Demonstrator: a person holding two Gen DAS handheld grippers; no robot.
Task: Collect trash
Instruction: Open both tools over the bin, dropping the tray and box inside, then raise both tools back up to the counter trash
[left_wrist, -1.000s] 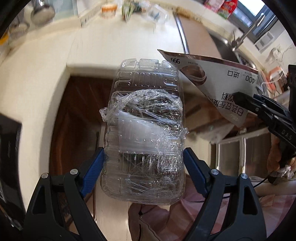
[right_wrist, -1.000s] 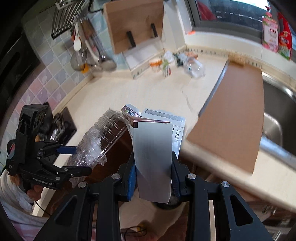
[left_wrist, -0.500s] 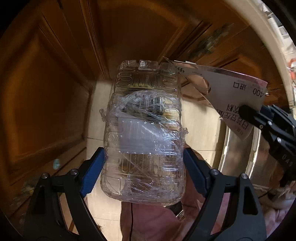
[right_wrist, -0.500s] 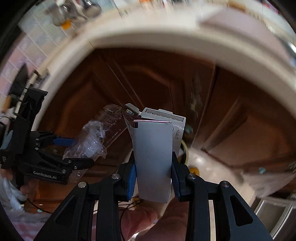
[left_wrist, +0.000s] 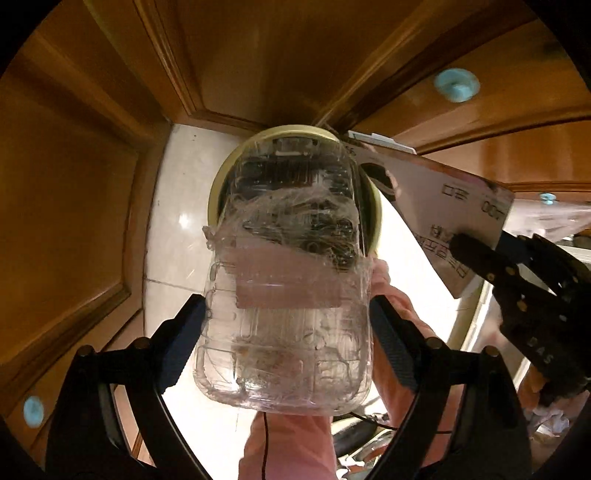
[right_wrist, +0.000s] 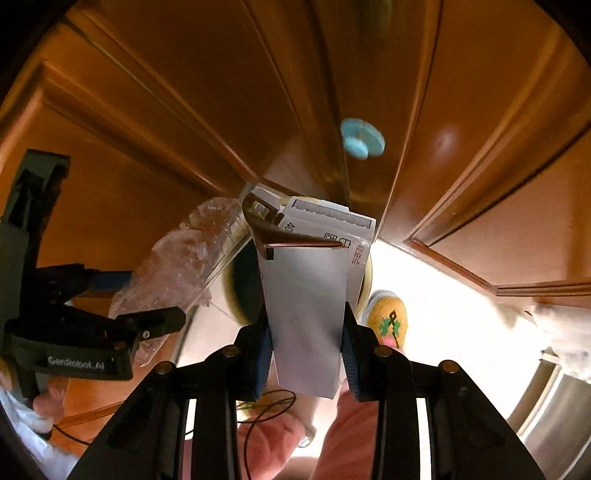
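Left wrist view: clear plastic container (left_wrist: 284, 295), wrapped in film, is pinched by the left tool (left_wrist: 288, 332) at frame centre, directly over the round bin (left_wrist: 375, 206) on the floor. Release is judged still outstanding. The tool is pointed steeply downward.

Right wrist view: flattened carton (right_wrist: 306, 306) is clamped between the pads of the right tool (right_wrist: 304, 343) at centre, also above the bin rim, not yet dropped. The tool is aimed steeply down; cabinet doors (right_wrist: 184, 110) fill the upper frame.
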